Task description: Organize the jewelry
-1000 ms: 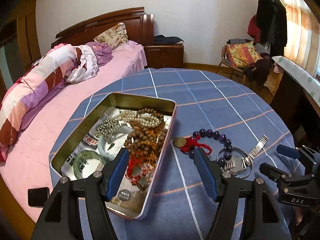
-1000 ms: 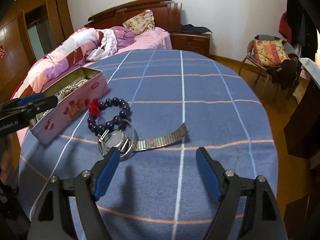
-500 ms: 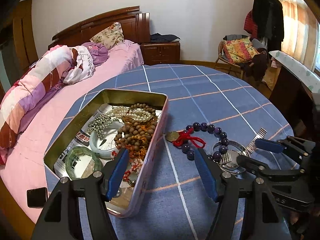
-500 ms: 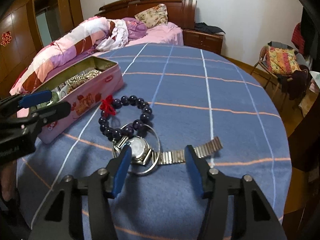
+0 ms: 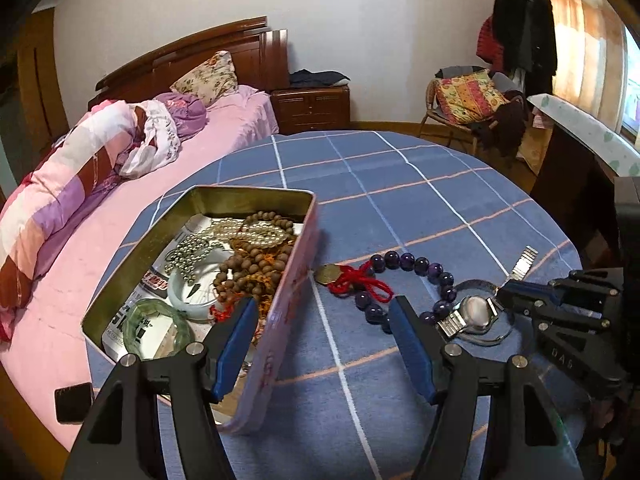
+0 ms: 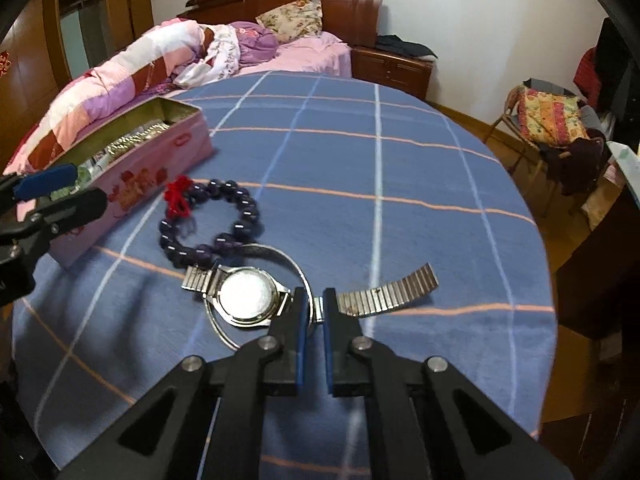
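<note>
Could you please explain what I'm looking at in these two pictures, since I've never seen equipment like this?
A person holds a two-finger gripper in each hand, and each gripper carries a fisheye camera looking along its blue-padded fingers. So one picture comes from the left gripper, the other from the right gripper, and each can see the other tool at its edge.

Both look down on a blue checked cloth. On it stands an open tin holding beads and bangles. Beside it lie a purple bead bracelet, a thin metal bangle and a watch.

The right gripper has just been closing and is now shut on the watch's strap, next to the case. The left gripper is open and holds nothing, one finger over the tin.
</note>
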Tool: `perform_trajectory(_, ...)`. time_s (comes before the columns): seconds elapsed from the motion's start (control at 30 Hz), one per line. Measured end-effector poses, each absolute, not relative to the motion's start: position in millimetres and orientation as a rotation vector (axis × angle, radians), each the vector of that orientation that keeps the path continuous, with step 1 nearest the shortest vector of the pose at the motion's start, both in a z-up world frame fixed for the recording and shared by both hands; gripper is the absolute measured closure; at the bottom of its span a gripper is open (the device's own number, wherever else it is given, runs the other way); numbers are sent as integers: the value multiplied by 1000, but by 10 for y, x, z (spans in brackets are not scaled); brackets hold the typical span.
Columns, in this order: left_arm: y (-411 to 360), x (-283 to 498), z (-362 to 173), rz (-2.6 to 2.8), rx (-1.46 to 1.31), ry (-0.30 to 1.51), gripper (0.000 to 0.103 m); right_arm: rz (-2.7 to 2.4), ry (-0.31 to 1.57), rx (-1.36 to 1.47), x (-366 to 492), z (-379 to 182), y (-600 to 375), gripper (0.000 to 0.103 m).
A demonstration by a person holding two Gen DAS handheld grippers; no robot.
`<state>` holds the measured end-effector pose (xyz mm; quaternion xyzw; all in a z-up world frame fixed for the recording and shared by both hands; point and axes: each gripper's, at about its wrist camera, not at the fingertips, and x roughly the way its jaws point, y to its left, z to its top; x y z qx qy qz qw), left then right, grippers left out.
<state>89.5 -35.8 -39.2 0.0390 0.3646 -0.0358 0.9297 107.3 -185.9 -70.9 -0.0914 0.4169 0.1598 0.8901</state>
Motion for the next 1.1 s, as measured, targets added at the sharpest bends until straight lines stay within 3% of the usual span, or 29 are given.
perform_trajectory(0.73, -684, 916, -557, -178, 131, 783, 35, 450, 744, -55, 954, -493, -1954, 99)
perform_trajectory(0.9, -764, 926, -582, -216, 155, 796, 54, 465, 777, -71, 977, -552, -1920, 97)
perform_trajectory(0.97, -741, 952, -609, -235, 136, 817, 61, 457, 791, -58, 986, -588, -1955, 77)
perform_trajectory(1.0, -707, 967, -621, -228, 122, 824, 61, 454, 800, -43, 1002, -610, -1975, 50)
perform_trajectory(1.03, -671, 986, -626, -217, 106, 828, 61, 445, 798, -26, 1009, -618, -2000, 37)
perform_trajectory(1.1, -602, 1028, -641, -201, 73, 840, 61, 425, 792, -12, 1021, -609, -2032, 37)
